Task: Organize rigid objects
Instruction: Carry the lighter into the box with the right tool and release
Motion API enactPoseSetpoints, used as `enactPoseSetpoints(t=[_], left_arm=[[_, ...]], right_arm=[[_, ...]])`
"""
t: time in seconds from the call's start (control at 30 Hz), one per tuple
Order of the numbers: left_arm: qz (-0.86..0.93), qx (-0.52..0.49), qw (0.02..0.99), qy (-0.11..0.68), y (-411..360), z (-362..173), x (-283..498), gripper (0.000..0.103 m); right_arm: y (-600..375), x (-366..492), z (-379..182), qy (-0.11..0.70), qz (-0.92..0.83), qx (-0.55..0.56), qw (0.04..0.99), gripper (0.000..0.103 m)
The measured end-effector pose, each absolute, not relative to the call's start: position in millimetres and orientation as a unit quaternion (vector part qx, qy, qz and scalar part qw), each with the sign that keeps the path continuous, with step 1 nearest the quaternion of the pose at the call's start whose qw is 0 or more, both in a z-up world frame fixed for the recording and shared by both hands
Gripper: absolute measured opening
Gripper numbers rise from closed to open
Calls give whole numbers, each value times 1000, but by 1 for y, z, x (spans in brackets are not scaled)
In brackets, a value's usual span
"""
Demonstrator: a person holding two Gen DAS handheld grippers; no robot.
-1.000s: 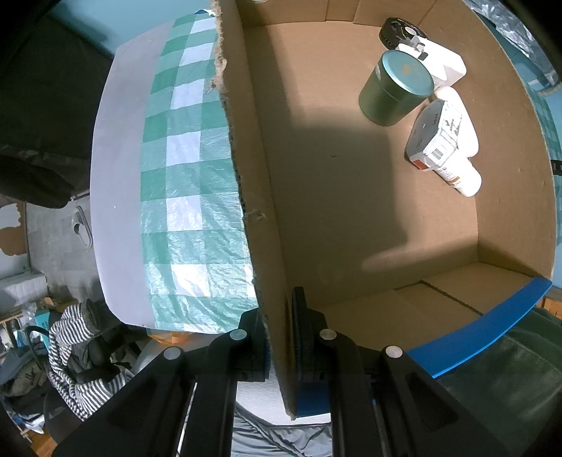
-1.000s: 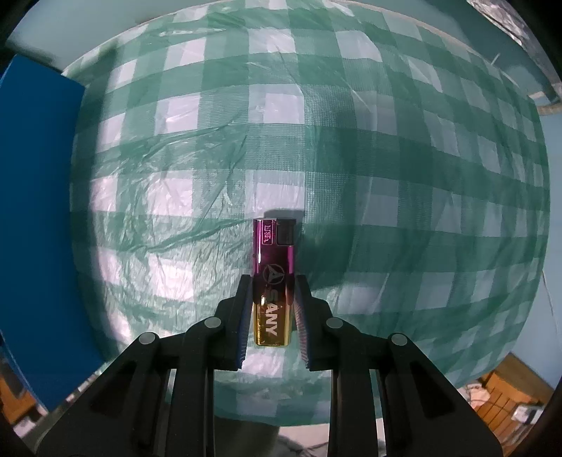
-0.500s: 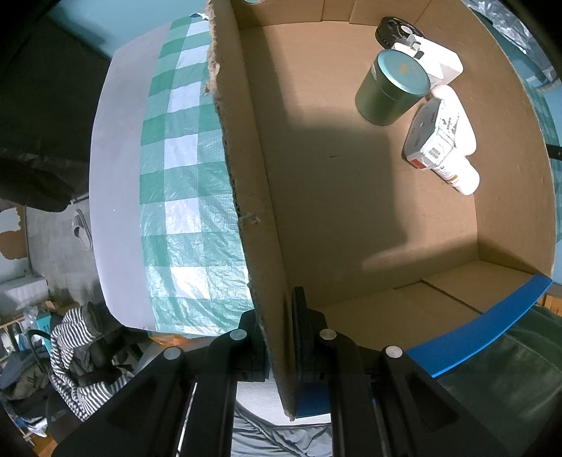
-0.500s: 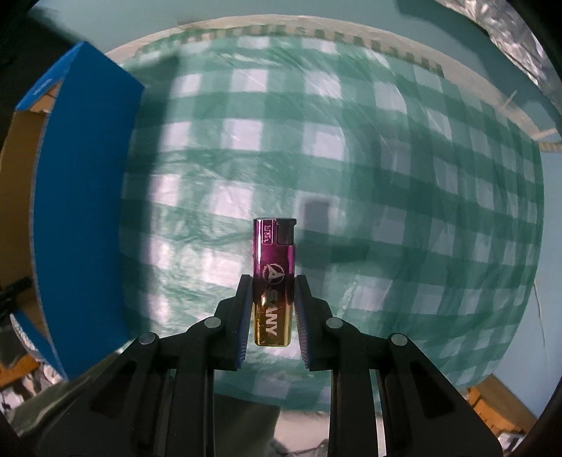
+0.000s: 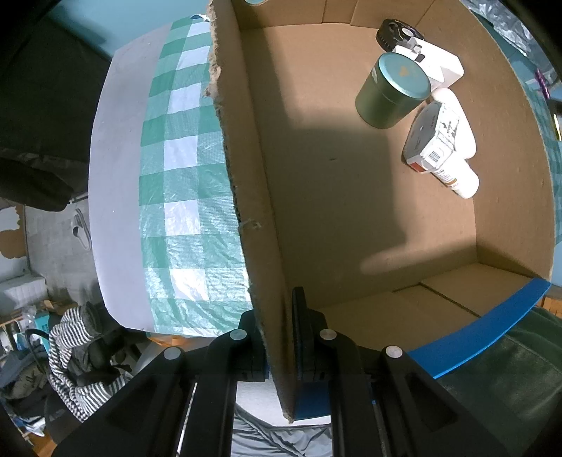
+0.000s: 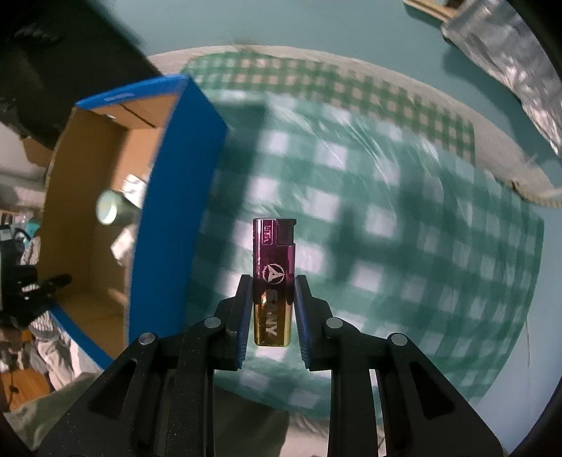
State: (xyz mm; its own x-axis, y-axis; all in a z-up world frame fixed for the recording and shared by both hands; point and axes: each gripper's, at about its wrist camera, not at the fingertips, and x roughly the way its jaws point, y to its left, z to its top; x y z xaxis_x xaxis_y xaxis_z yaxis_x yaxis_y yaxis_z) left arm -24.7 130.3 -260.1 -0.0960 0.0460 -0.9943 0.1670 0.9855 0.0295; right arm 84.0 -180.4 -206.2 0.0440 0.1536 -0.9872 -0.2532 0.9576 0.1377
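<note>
My right gripper (image 6: pixel 273 291) is shut on a purple and gold lighter (image 6: pixel 273 281) and holds it upright in the air above the checked tablecloth (image 6: pixel 404 246). My left gripper (image 5: pixel 277 316) is shut on the side wall of the cardboard box (image 5: pixel 242 168), one finger inside and one outside. The box, blue outside, also shows at the left of the right wrist view (image 6: pixel 175 197). Inside it lie a green tin (image 5: pixel 391 93), a white adapter (image 5: pixel 437 66), a black round object (image 5: pixel 391 33), a white carton (image 5: pixel 430 140) and a white bottle (image 5: pixel 460 179).
The table's pale edge (image 5: pixel 116 197) runs left of the box, with a drop to a cluttered floor and striped cloth (image 5: pixel 70 355). A foil-covered object (image 6: pixel 498 45) lies past the table's far right corner. The left half of the box floor (image 5: pixel 333 182) is bare.
My right gripper has lifted the lighter off the cloth and swung so the box has come into view at its left. My left gripper keeps its hold on the box wall.
</note>
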Motion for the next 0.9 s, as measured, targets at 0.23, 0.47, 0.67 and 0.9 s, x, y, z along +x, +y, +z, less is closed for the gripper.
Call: enactPoseSetpoints(t=[0.23,0.47,0.67,0.9], left_arm=[[-46,70,668,739,130,-261,-26,10],[-46,69,669,739,130,-261,-26,10],[-46,69,671,737,133,-261,-25,10],[-46,67,671,737,135,-262,-26,10]], right_arm=[[-140,103,-186,656,179,-49,731,23],[-94,117,-181,646,215,-69,729,23],[-61,123,-193,649,231,-94,718,23],[-45,123,-213,663,234,-112,702,23]])
